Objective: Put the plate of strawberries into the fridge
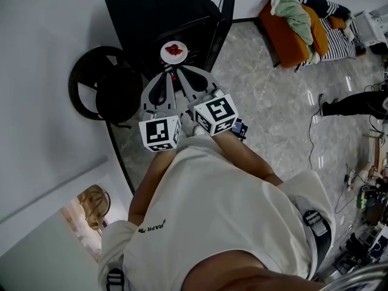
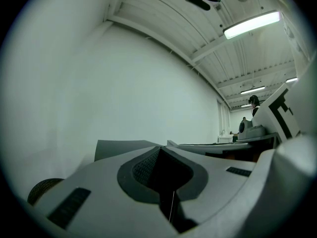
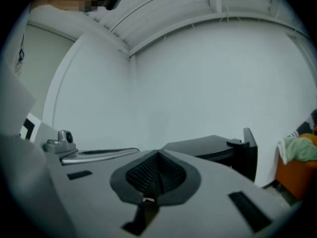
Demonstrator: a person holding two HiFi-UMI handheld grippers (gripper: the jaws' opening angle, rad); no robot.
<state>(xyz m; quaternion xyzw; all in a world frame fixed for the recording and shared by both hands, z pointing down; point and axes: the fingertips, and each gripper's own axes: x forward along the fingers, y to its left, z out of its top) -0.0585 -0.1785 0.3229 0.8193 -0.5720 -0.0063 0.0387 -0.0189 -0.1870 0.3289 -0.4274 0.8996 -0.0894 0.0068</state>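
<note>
A white plate of red strawberries [image 1: 173,52] shows against the dark front of the black fridge [image 1: 159,10]. The fridge door [image 1: 227,5] stands open on the right. I cannot tell what the plate rests on. My left gripper [image 1: 165,76] and right gripper [image 1: 182,74] are held side by side in front of my body, and their tips come together just short of the plate's near edge. Both are shut, with the pads meeting and nothing gripped. In the left gripper view the gripper [image 2: 159,148] points up at wall and ceiling. The right gripper [image 3: 158,154] also points up, past the fridge [image 3: 213,150]. Neither gripper view shows the plate.
A big round black object [image 1: 103,90] stands left of the fridge against the white wall. An orange seat piled with clothes [image 1: 300,26] is at the back right. Cables and gear [image 1: 364,193] lie on the grey floor at the right, near a person's legs [image 1: 357,105].
</note>
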